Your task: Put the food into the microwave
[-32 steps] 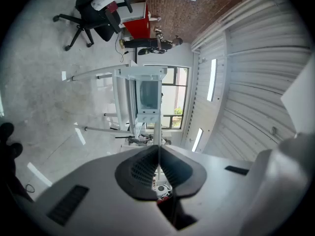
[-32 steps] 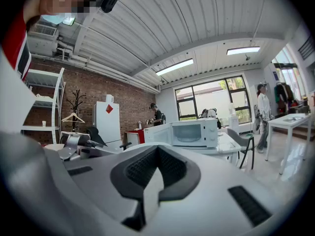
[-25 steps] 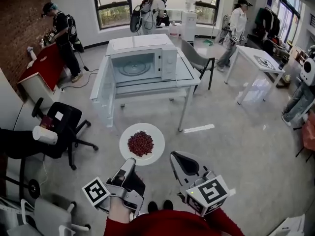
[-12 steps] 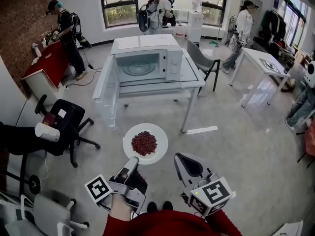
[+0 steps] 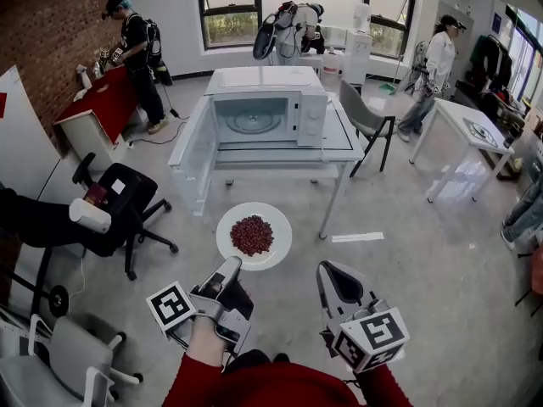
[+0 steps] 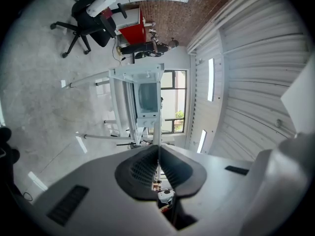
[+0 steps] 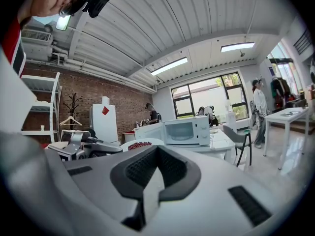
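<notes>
Plate [image 5: 277, 246]: white and round, carried level above the floor. It is short of the bench and well apart from the microwave.
Plate contents: one low heap of small dark-red food [image 5: 253, 235] at the middle, with bare rim all round it.
Left tongs [image 5: 231, 266]: clamped on the plate's near rim. In the left gripper view the plate runs edge-on as a thin white line between the closed pads [image 6: 147, 167].
Right tongs [image 5: 333, 271]: pressed together with nothing between them. They are near the plate on its right and not touching it.
Microwave [image 5: 313, 117]: white, standing on the bench [image 5: 344, 139], its mouth turned toward the person.
Microwave door [image 5: 193, 147]: swung wide open to the left, hanging past the bench edge.
Microwave contents: a round glass turntable [image 5: 253, 124] on the cavity floor.
Right gripper view: the food [image 7: 140, 144] shows beyond the tongs [image 7: 156, 149], in front of the microwave [image 7: 187, 130].
</notes>
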### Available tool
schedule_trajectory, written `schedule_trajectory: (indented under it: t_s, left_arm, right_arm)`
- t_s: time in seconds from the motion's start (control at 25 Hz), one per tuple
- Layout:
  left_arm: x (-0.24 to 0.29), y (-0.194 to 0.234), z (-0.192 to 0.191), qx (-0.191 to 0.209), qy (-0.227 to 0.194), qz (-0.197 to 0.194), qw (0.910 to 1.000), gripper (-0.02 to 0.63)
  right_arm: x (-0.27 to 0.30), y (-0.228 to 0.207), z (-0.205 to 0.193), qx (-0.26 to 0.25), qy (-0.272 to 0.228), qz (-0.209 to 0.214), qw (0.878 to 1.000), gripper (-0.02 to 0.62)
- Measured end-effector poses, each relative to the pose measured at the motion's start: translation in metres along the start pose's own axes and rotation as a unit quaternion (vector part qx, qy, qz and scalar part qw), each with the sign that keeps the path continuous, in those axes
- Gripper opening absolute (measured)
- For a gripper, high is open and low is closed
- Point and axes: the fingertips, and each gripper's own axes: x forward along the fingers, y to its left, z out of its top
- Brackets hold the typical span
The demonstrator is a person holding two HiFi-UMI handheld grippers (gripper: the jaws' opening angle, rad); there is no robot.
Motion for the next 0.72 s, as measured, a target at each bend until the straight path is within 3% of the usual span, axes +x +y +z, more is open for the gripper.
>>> schedule_trajectory:
  t_s: [0.4,0.72]
  left_arm:
    - [0.025,-0.004,-0.003,0.000,-0.005,-0.001,1.0000,0.021]
    - [0.066,0.005,0.018,-0.007,-0.006,0.002,1.0000,0.021]
  right_arm:
    - [0.010,-0.022,0.007,0.009,-0.002,0.000,1.000,0.014]
    - [0.051,-0.048,0.006,0.009,0.006,-0.004,1.000,0.014]
